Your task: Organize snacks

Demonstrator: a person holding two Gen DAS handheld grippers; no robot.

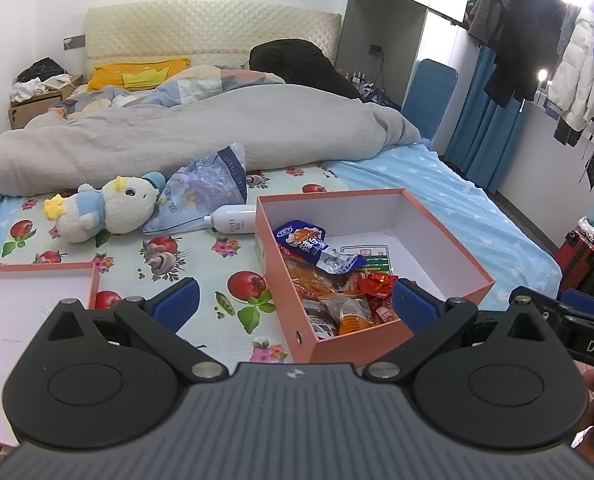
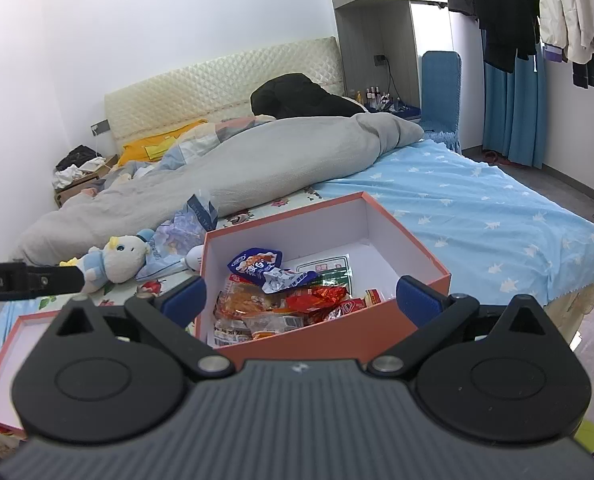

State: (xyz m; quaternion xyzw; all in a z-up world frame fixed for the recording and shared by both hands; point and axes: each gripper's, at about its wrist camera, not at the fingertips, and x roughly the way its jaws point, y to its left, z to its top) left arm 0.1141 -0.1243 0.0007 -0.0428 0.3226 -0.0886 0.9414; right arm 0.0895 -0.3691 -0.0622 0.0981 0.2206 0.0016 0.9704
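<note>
Currently: orange box [image 2: 337, 332] near bed's [image 2: 497, 216] foot edge, holding snack packets [image 2: 281, 304]; lid [image 1: 37, 304] beside it. Left gripper [image 1: 295, 304] and right gripper [image 2: 301, 300] both spread wide, empty.

Bright daylight glares past the hanging clothes [image 1: 537, 32] (perhaps a window); fisheye-bent edges.

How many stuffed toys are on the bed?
1. The plush toy lies on the fruit-print sheet, left of the box. More could hide under the duvet.
</note>
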